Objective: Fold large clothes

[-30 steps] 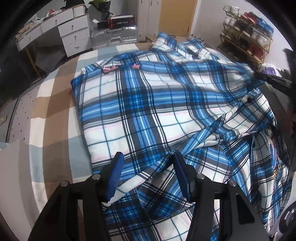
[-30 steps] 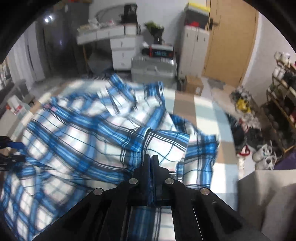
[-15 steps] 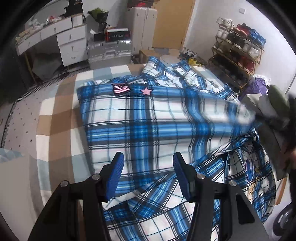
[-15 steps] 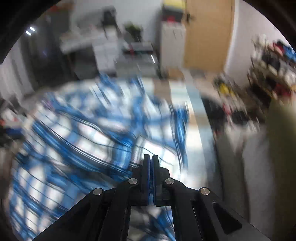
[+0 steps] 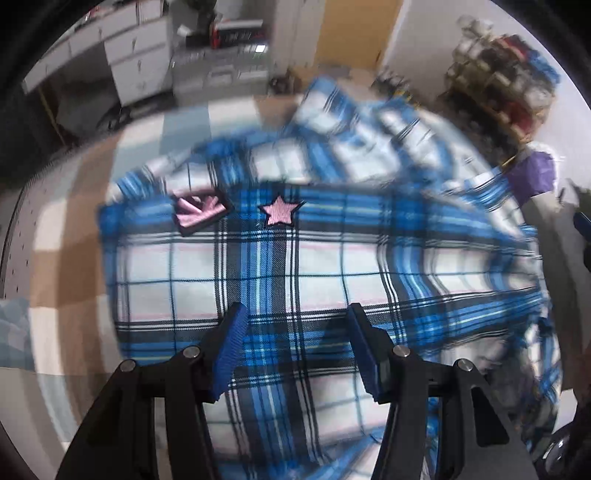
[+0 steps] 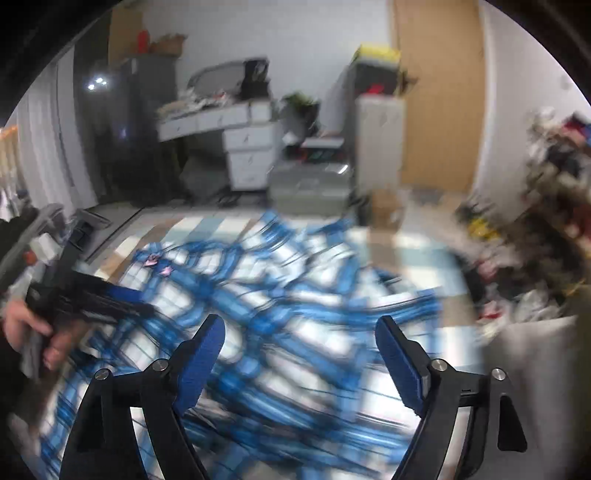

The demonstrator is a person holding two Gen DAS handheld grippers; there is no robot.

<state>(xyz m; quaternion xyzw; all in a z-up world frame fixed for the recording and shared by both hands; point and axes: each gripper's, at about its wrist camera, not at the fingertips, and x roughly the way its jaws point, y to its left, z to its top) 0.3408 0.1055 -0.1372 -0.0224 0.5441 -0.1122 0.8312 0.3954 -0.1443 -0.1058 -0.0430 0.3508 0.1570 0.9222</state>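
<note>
A large blue-and-white plaid shirt [image 5: 317,266] lies spread on the bed, with a pink star patch [image 5: 279,215] and a pink flag patch [image 5: 199,214] near its far edge. My left gripper [image 5: 297,349] hovers over the shirt's near part, pointing steeply down. It is open, and the cloth lies flat below the blue pads without being pinched. In the right wrist view the shirt [image 6: 280,317] is blurred. My right gripper [image 6: 300,356] stands above it with its jaws opening wide and nothing between them. The left gripper [image 6: 92,299] shows there at the left, held by a hand [image 6: 33,328].
The bed has a brown, white and pale-blue checked sheet [image 5: 70,266]. Behind it stand a white desk with drawers [image 5: 136,66], a grey case [image 5: 221,74], a wooden door [image 5: 354,33] and a shoe rack [image 5: 506,77]. A purple bag [image 5: 535,177] lies at the right.
The right gripper was shut on a fold of the shirt and has let it go, its jaws now wide. The left gripper has moved forward over the shirt towards the pink patches.
</note>
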